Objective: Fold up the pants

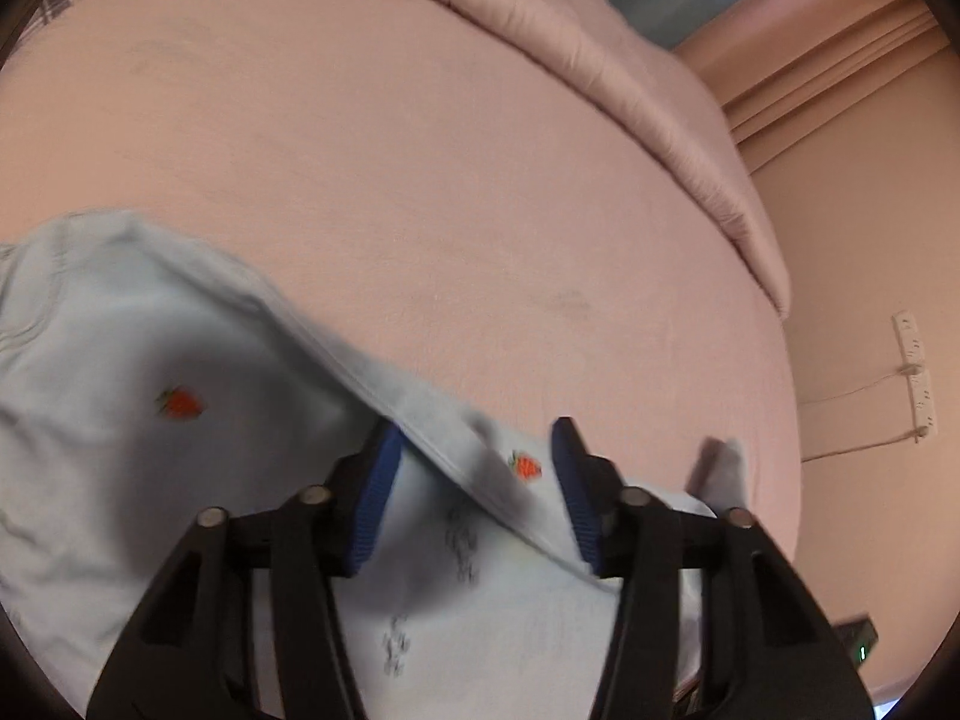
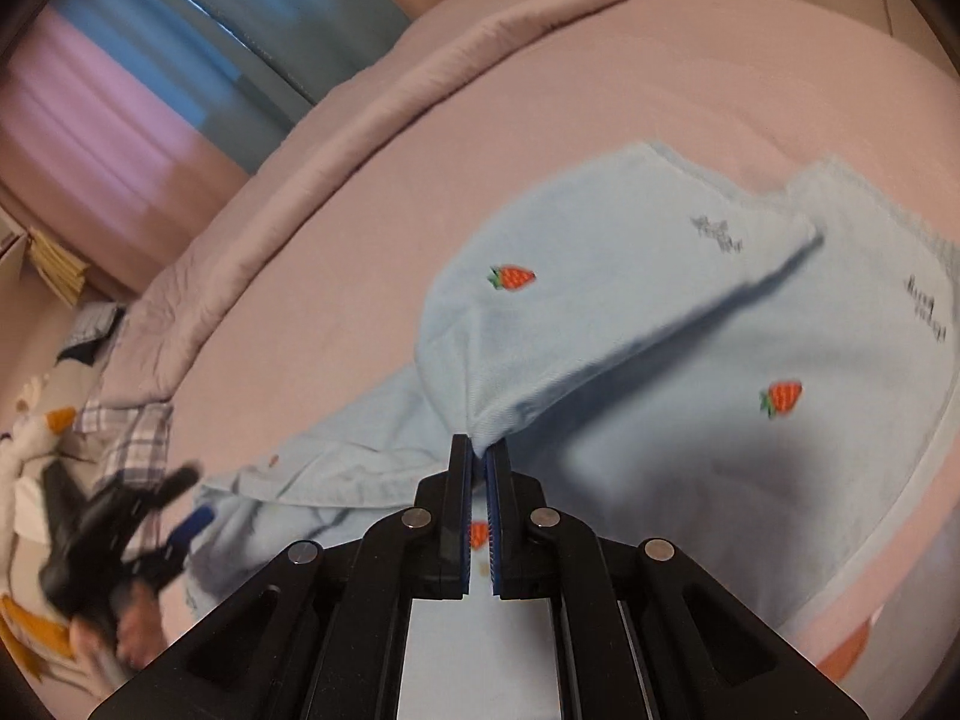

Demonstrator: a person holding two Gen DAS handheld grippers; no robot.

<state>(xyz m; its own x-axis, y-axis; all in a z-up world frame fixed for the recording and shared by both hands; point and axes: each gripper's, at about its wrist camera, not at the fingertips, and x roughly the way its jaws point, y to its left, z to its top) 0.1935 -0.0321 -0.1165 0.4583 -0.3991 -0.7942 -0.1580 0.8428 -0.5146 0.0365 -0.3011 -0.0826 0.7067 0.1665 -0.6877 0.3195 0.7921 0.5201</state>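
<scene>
Light blue pants with small strawberry prints lie on a pink bed. My right gripper is shut on a fold of the pants and lifts one part up over the rest. My left gripper is open, its blue pads on either side of a hem edge of the pants, with cloth lying between and under the jaws. The left gripper also shows blurred at the lower left of the right wrist view, at the pants' other end.
A pink quilt is rolled along the far edge of the bed. A checked cloth and a soft toy lie beside the bed's end. A wall with power strips is at the right.
</scene>
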